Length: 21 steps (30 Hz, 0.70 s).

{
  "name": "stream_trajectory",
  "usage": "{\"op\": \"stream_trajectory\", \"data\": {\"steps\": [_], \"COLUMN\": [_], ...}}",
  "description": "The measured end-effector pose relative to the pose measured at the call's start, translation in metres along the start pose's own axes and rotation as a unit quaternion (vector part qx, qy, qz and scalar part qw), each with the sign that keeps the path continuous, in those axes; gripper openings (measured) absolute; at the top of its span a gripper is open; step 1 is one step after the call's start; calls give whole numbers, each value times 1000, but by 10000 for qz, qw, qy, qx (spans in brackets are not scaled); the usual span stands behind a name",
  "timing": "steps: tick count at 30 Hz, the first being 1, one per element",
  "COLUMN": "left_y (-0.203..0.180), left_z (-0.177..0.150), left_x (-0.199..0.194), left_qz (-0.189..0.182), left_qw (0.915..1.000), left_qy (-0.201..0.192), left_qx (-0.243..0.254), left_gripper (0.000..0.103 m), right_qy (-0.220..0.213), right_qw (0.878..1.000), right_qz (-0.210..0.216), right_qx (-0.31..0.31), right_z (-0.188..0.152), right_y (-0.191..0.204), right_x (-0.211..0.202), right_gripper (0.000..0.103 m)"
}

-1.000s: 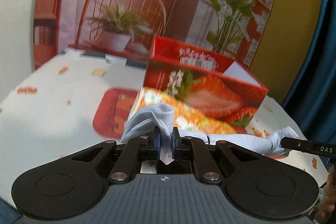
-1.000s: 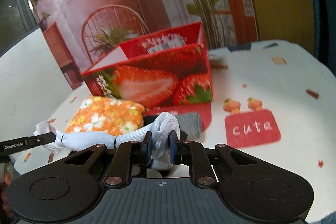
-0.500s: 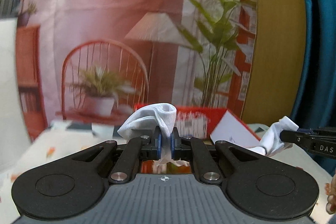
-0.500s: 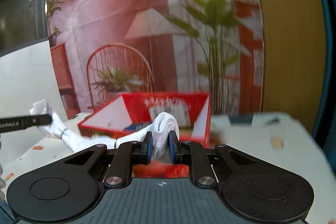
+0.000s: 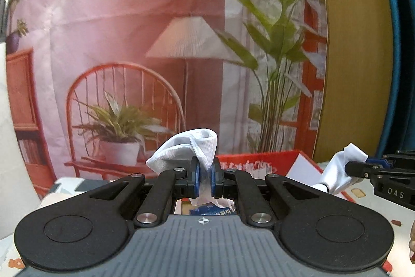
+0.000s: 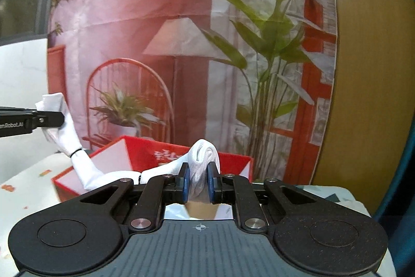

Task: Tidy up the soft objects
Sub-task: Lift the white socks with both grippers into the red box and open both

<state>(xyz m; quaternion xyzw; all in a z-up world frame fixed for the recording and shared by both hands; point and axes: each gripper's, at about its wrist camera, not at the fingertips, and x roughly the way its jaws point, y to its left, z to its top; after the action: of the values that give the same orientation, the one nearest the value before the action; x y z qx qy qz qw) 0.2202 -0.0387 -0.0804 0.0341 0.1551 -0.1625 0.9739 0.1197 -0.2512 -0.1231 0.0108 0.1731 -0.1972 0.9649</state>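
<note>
My left claw (image 5: 205, 174) and right claw (image 6: 199, 183) each pinch an end of the long white fabric sock (image 6: 77, 160). I'd keep it taut, lowering both together into the open red cardboard box (image 6: 145, 155).

White sock (image 6: 77, 155), thin dark band partway along. Stretched in the air between my two grippers, sagging over the open red box (image 6: 145, 155). One bunched end pinched in my left gripper (image 5: 205, 173), ribbed cuff folded and sticking up above the pads. Other end, rolled in thick folds, pinched in my right gripper (image 6: 198, 182).
</note>
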Motion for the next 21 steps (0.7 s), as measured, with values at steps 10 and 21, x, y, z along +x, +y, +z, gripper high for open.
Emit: {"op": "stream_trajectory", "data": {"steps": [10,21], "left_y": [11,19], "left_z": [-21,-32], "left_x": [57,105], "left_qz": [-629,-1025], "left_qw": [9888,9618], "left_qy": [1300,2466], "left_qx": [-368,-600], "left_gripper": [9,9], "right_qy": [554,1302], "right_qw": [9983,9901], "right_qz": [-165,501], "right_qx": [-117,-120], "right_z": [-17,-20], "right_y": [-13,4], "right_x": [41,73], "right_gripper": [13,13]}}
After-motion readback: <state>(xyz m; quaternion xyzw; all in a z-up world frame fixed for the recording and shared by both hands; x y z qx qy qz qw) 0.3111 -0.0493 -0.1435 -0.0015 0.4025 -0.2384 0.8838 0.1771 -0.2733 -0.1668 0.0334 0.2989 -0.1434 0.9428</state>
